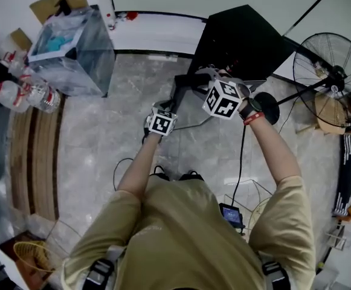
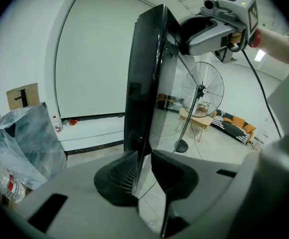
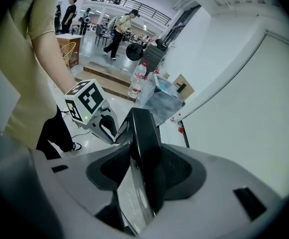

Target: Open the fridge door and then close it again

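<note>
A black fridge (image 1: 241,38) stands on the marble floor ahead of me, its glossy black door (image 1: 184,89) swung out toward me. My left gripper (image 1: 170,104) is shut on the door's free edge lower down. In the left gripper view the thin door edge (image 2: 144,103) runs between the two pads of the left gripper (image 2: 145,176). My right gripper (image 1: 204,76) is shut on the same door higher up, and it shows at top right as the right gripper (image 2: 211,26). In the right gripper view the door (image 3: 142,133) fills the gap of the right gripper (image 3: 146,171); the left gripper (image 3: 92,111) sits just beyond.
A standing fan (image 1: 332,71) is right of the fridge, its round base (image 1: 269,107) close to my right arm. A clear bin (image 1: 72,47) and water bottles (image 1: 24,92) stand at the left. Cables (image 1: 241,156) trail on the floor. A low white ledge (image 1: 157,32) runs along the wall.
</note>
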Demonstrator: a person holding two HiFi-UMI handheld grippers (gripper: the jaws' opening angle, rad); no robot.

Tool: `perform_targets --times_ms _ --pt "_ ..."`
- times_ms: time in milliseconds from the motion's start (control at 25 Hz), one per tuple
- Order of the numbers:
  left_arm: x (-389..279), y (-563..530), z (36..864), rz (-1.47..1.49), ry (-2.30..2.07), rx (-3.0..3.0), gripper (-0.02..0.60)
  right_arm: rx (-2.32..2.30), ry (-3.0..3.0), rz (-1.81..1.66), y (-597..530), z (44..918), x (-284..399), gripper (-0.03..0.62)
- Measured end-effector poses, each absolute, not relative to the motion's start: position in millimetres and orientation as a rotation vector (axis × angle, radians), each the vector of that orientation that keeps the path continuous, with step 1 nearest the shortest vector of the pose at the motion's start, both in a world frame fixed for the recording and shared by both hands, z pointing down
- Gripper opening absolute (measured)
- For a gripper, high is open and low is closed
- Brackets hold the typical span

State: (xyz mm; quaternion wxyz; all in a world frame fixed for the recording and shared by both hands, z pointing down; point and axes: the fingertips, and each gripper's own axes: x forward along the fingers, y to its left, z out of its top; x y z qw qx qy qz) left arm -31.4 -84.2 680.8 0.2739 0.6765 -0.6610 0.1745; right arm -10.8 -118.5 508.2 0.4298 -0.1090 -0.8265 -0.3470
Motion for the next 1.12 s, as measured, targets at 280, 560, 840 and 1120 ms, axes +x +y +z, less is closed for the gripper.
perform_targets --times_ms 280,560,840,1120 --pt "-44.8 -100.5 685.3 0.533 -1.728 1.844 0.097 -0.218 -2.056 -0.835 -133.9 508.3 -23.8 0.209" --pt "-61.6 -114.9 689.8 0.555 -1.711 1.867 0.097 -0.163 -2.07 -0.799 -146.6 510.9 -37.6 0.209" --pt "-78.5 -135.1 690.8 0.593 -1.698 1.883 0.097 -0.105 -2.102 -0.721 -165.6 509.7 -51.9 0.21" --pt "-100.2 -160.1 691.0 0.635 -1.665 1.927 0.097 -0.055 -2.122 -0.658 -187.0 510.6 -70.8 0.209"
